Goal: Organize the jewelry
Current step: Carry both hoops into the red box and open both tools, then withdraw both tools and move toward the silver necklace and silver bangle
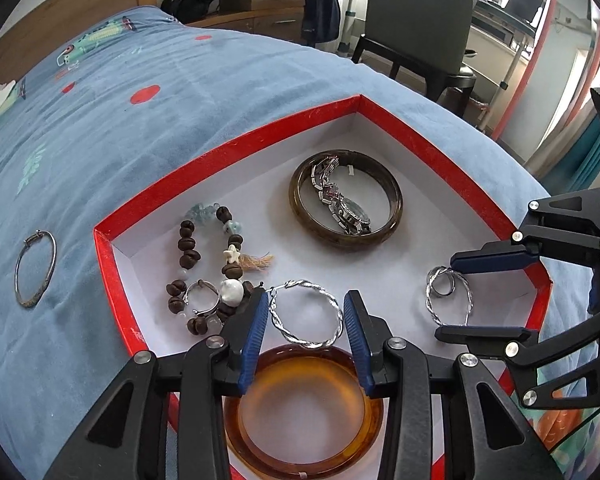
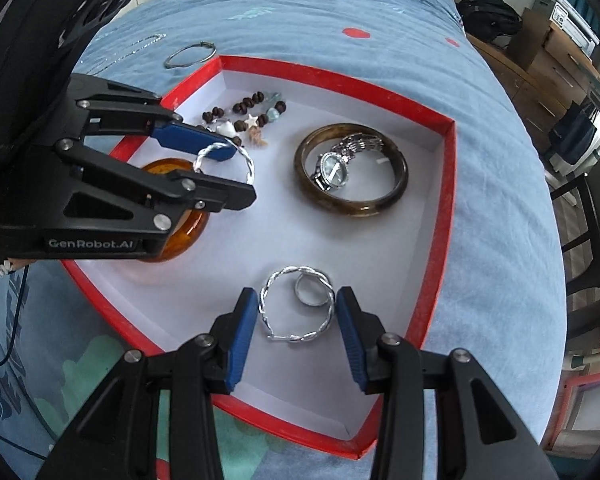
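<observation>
Box: shallow red box (image 1: 228,148) with white floor, resting on a blue bedspread (image 1: 220,76).
Far corner: dark olive bangle (image 1: 346,199) lying flat, a silver wristwatch (image 1: 350,212) inside its ring.
Left edge: brown bead bracelet (image 1: 208,264) with a star charm, a small ring among its beads.
Near edge: amber bangle (image 1: 304,408), partly under the left gripper.
Left gripper (image 1: 306,312): jaws apart, straddling a twisted silver hoop (image 1: 306,312); whether the pads touch it cannot be told.
Right gripper (image 2: 297,308): jaws apart around a second twisted hoop (image 2: 296,306); a plain silver ring (image 2: 311,290) lies inside it.
Outside box: thin silver bangle (image 1: 35,267) on the bedspread, past the left edge.
</observation>
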Available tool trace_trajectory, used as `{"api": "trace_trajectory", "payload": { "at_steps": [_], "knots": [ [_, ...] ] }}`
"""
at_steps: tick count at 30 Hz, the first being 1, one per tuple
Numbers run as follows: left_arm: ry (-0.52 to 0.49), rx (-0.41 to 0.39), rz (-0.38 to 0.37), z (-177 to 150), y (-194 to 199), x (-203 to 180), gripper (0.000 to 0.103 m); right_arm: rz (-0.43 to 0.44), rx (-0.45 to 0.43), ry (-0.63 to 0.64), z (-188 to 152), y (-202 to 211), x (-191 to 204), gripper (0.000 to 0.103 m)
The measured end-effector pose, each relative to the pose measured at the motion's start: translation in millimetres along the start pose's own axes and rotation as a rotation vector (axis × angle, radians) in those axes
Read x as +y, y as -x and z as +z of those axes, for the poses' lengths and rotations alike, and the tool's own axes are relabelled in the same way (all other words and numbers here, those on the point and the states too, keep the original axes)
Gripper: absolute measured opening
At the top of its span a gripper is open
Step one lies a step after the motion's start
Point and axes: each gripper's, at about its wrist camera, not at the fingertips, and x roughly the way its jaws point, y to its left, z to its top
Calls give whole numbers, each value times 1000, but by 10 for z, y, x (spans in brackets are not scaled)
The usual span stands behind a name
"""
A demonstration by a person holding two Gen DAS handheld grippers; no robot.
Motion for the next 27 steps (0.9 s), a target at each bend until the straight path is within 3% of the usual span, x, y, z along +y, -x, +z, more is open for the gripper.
{"api": "trace_trajectory", "payload": {
  "at_steps": [4, 7, 11, 19, 27],
  "knots": [
    [13, 5, 6, 16, 8, 4, 43, -4, -3, -7, 3, 42, 8, 41],
    [30, -9, 12, -3, 81, 20, 55, -7, -18, -20, -32, 133, 6, 41],
    [50, -35, 5, -32, 279, 53, 56, -14, -40, -47, -75, 300, 3, 41],
    [90, -122, 53, -220, 1007, 197, 65, -35, -117, -104, -70, 828, 150, 41],
    [167, -191, 171, -707, 1804, 465, 69, -29, -187, -85, 40, 1265, 639, 41]
  ]
}}
